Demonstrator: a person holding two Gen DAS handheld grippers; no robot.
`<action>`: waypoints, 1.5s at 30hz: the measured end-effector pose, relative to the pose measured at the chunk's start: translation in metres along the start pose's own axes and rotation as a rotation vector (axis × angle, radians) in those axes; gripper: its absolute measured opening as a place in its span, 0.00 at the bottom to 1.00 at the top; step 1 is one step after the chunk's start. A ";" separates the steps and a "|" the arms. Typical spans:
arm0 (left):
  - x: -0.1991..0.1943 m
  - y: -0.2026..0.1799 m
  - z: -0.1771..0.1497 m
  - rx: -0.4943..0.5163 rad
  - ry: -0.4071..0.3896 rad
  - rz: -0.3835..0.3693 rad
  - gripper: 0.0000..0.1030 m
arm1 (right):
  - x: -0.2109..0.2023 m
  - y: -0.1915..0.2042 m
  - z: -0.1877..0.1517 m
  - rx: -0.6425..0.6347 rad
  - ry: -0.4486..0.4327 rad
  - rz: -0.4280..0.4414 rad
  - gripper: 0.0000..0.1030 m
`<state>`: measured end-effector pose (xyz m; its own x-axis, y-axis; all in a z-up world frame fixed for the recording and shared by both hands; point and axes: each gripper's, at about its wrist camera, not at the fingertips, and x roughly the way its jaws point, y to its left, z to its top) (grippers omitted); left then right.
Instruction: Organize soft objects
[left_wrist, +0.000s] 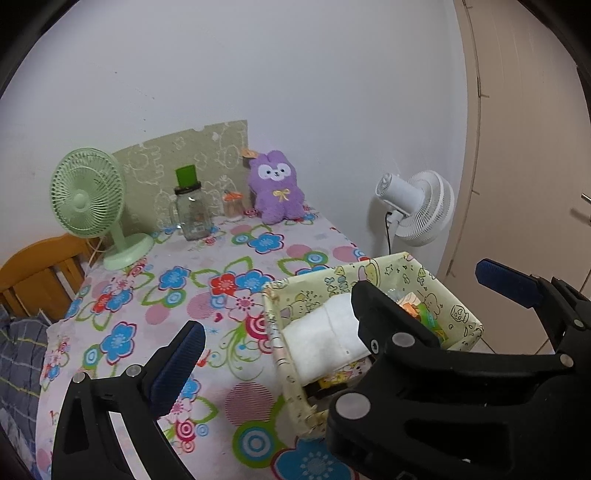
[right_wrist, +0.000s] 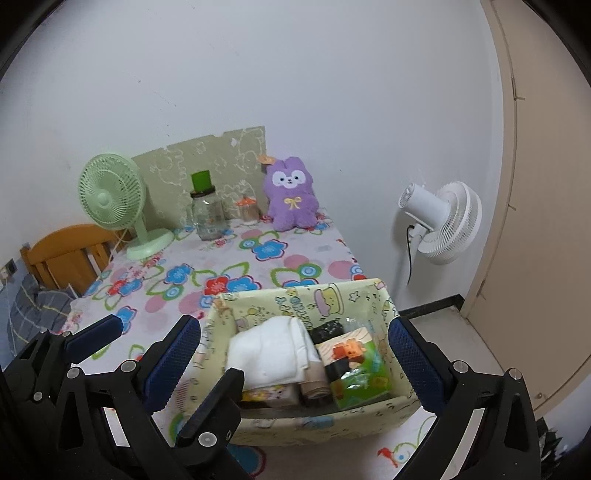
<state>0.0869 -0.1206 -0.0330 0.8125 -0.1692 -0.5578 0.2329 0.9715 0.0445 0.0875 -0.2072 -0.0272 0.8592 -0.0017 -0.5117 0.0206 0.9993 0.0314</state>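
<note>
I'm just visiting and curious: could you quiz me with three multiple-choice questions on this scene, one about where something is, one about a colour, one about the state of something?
1. Where does the purple plush toy sit?
A. Inside the basket
B. At the far end of the table against the wall
C. On the floor

2. What colour is the desk fan on the table?
A. Pale green
B. Red
C. Black

3. How is the right gripper now?
A. Shut on the towel
B. Shut on the toy
C. Open, holding nothing

Answers: B, the toy leans by the wall beyond the jar. A, its cage and base are pale green. C, its fingers stand wide apart on either side of the basket, where the white towel lies untouched.
</note>
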 end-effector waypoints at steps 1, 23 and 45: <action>-0.003 0.002 -0.001 -0.001 -0.006 0.002 1.00 | -0.003 0.003 0.000 0.000 -0.003 0.000 1.00; -0.079 0.070 -0.014 -0.075 -0.104 0.119 1.00 | -0.069 0.070 -0.001 -0.033 -0.090 0.044 1.00; -0.131 0.116 -0.038 -0.156 -0.168 0.226 1.00 | -0.107 0.098 -0.014 -0.031 -0.146 0.089 1.00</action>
<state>-0.0126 0.0204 0.0137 0.9143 0.0416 -0.4028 -0.0378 0.9991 0.0172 -0.0092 -0.1088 0.0185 0.9222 0.0838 -0.3776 -0.0727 0.9964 0.0435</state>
